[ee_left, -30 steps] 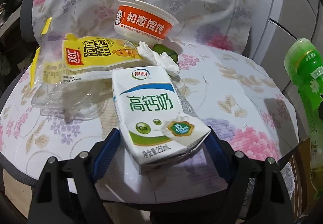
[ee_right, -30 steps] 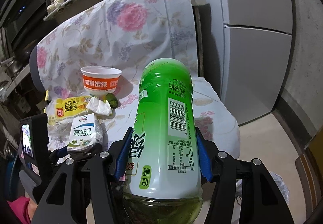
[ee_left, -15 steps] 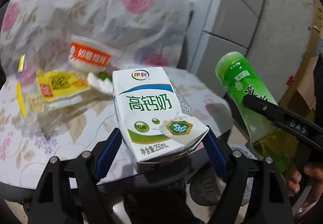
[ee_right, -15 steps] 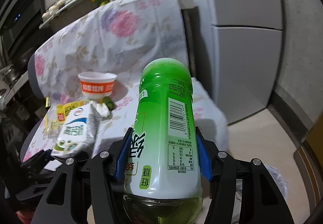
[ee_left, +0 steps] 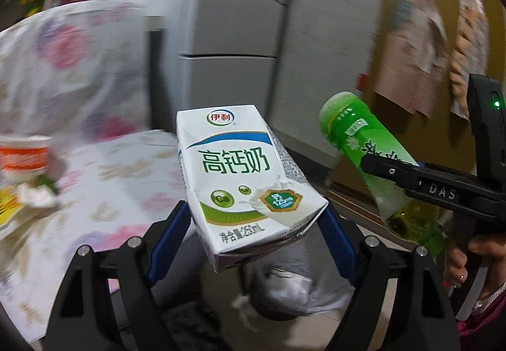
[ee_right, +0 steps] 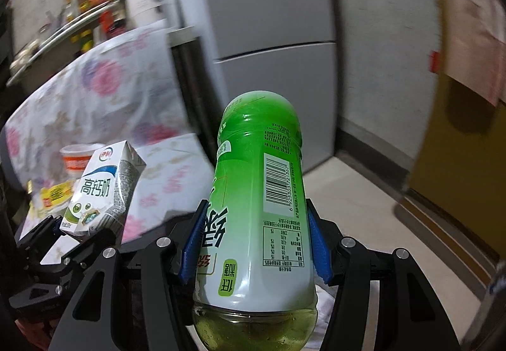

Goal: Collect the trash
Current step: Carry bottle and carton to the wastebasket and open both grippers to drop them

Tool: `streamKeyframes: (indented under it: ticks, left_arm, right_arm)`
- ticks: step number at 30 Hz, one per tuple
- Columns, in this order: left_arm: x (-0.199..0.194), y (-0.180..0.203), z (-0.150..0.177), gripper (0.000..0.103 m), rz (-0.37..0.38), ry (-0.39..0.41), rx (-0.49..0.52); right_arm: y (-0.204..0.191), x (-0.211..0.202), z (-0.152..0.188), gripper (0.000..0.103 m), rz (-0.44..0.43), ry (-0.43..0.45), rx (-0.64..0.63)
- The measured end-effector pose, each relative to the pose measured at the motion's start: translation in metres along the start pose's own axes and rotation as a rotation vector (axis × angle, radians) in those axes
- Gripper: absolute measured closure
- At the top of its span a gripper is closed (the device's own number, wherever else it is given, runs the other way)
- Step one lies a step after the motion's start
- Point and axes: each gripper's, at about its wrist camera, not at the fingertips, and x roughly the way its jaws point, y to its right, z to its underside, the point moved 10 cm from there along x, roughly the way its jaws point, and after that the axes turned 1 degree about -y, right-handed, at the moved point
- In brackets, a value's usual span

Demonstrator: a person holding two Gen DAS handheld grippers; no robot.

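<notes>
1. Left gripper (ee_left: 256, 218): clamped on a milk carton (ee_left: 243, 180), blue pads pressed to its two narrow sides near the base. Carton rides clear of the seat, front face to the camera, lower corner crumpled. Judged empty, held low for carrying.
2. Carton print: Yili logo "伊利" on top, "高钙奶" in green, "Ca" badge, "净含量:250mL" at the bottom edge.
3. Right gripper (ee_right: 254, 243): closed around a green bottle (ee_right: 262, 193) at mid-body, base pointing away from the camera, neck end toward it, yellowish liquid pooled there. Label reads upside down: barcode, nutrition table, "低糖" tag.
4. In the left wrist view the right gripper's finger bears the letters "DAS".
5. Below the carton a pale plastic bag (ee_left: 294, 281) sits on the floor; likely the drop point, both items apparently heading there.
6. Left behind on the floral-covered seat (ee_left: 120, 180): an orange-banded paper bowl (ee_left: 23, 156), crumpled tissue (ee_left: 34, 196), yellow wrapper (ee_right: 55, 194). Blurred; print unreadable.
</notes>
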Motion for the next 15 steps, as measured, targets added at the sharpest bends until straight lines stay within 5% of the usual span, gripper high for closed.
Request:
streamKeyframes:
  ticks: [5, 15]
  left_arm:
    - [0.034, 0.047, 0.006, 0.024, 0.088, -0.047, 0.067]
    - [0.086, 0.082, 0.020, 0.023, 0.136, -0.117, 0.156]
  right_arm:
    - [0.046, 0.003, 0.019, 0.045, 0.052, -0.009, 0.079]
    - [0.091, 0.042, 0.052, 0.044, 0.052, -0.077, 0.182]
